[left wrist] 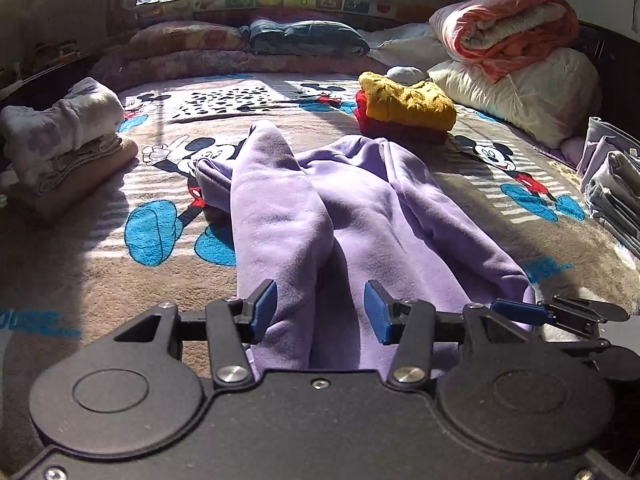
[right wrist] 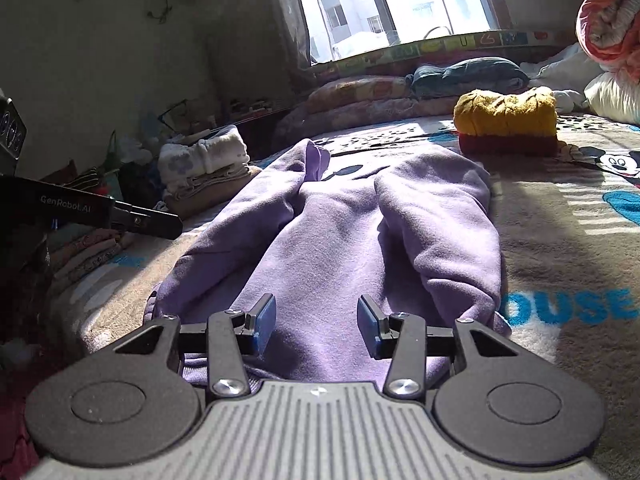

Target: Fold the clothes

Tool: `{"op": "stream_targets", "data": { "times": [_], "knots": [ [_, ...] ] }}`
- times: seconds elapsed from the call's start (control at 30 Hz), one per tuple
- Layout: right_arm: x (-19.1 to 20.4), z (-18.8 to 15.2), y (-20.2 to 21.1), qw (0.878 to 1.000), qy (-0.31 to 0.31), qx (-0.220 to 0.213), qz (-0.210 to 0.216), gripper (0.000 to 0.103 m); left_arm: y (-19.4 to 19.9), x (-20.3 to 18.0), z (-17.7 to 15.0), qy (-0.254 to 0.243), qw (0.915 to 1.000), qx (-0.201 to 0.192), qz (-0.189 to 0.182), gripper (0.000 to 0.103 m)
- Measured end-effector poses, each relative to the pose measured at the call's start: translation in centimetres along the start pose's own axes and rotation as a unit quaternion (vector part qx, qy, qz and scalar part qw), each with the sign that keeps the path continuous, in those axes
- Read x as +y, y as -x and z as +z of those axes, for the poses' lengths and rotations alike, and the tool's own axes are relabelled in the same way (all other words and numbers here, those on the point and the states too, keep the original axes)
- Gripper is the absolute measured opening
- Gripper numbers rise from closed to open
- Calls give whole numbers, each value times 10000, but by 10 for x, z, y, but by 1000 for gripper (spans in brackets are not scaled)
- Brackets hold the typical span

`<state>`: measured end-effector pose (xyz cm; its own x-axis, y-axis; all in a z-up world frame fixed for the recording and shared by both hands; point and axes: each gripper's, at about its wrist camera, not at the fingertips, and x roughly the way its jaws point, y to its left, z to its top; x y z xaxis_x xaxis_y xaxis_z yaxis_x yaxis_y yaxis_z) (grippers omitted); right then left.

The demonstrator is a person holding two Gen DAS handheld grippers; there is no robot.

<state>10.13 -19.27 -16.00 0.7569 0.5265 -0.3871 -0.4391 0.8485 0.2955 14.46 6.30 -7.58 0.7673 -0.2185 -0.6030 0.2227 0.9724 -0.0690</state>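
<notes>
Lilac fleece fills the space ahead of both my claws: the purple garment (left wrist: 320, 208) lies on the cartoon-mouse blanket (left wrist: 120, 256) that covers the bed, its long axis running straight away from me toward the window (right wrist: 384, 4). Its near edge sits under my fingers and its far end tapers toward the bedding along the sill. Two long lobes of cloth lie folded side by side down that axis, with a shaded crease between them.

My left gripper (left wrist: 320, 310) has its jaws spread apart, blue pads (left wrist: 267, 304) standing either side of the crease, with cloth between them but nothing pinched. My right gripper (right wrist: 317, 320) is likewise spread wide over the near hem, its pads clear of the fabric's folds.

From the left wrist I see the yellow sweater (left wrist: 408, 100) stacked on a red one (left wrist: 396, 126) beyond the garment to the right, a pink-and-orange quilt (left wrist: 508, 28) rolled on a white pillow (left wrist: 520, 92), grey folded clothes (left wrist: 612, 192) at the far right edge, and a pale folded pile (left wrist: 64, 136) at the left.

From the right wrist I see the garment's left side spilling toward the bed's edge, cluttered floor and wall beyond, and the blue letters "OUSE" (right wrist: 568, 306) on the blanket just beside the garment's right edge.
</notes>
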Motion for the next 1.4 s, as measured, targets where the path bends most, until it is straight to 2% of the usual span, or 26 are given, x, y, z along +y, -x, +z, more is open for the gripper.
{"op": "stream_targets", "data": {
  "times": [0.17, 0.3, 0.4, 0.53, 0.6, 0.73, 0.83, 0.9, 0.93, 1.0, 1.07, 1.17, 1.3, 1.4],
  "knots": [
    [4, -2, -19, 9998, 74, 193, -5, 49, -31, 36, 52, 656, 9977, -172, -25, 47],
    [2, -3, -29, 9995, -51, 313, 88, 53, -65, 67, 88, 1345, 9904, -229, -235, 46],
    [-1, -4, -34, 9993, -151, 325, 140, 55, -93, 86, 108, 1677, 9852, -205, -286, 42],
    [-4, -4, -38, 9990, -258, 307, 186, 56, -139, 99, 123, 1791, 9834, 149, -268, 38],
    [-4, -4, -40, 9989, -289, 295, 204, 56, -162, 93, 124, 1605, 9857, 425, -291, 38],
    [-4, -6, -42, 9989, -314, 269, 233, 59, -196, 62, 121, 801, 9922, 914, -269, 38],
    [-3, -7, -43, 9989, -305, 252, 247, 60, -214, 41, 120, 154, 9935, 1131, -4, 43],
    [-3, -8, -43, 9989, -298, 238, 261, 62, -224, 35, 116, -32, 9919, 1268, 35, 47],
    [-3, -8, -44, 9990, -292, 232, 264, 62, -225, 34, 115, -98, 9920, 1257, 80, 47],
    [-3, -8, -44, 9989, -287, 232, 278, 63, -228, 31, 112, -228, 9920, 1226, 171, 37],
    [-3, -8, -45, 9989, -295, 230, 293, 63, -222, 30, 115, -138, 9932, 1142, 165, 28],
    [-2, -8, -44, 9990, -278, 217, 276, 63, -204, 27, 120, -179, 9953, 891, 348, 15],
    [0, -9, -42, 9992, -243, 196, 242, 63, -162, 28, 124, -255, 9963, 369, 728, 13],
    [2, -10, -42, 9994, -193, 181, 204, 63, -123, 30, 123, -338, 9918, -37, 1235, 13]
  ]
}}
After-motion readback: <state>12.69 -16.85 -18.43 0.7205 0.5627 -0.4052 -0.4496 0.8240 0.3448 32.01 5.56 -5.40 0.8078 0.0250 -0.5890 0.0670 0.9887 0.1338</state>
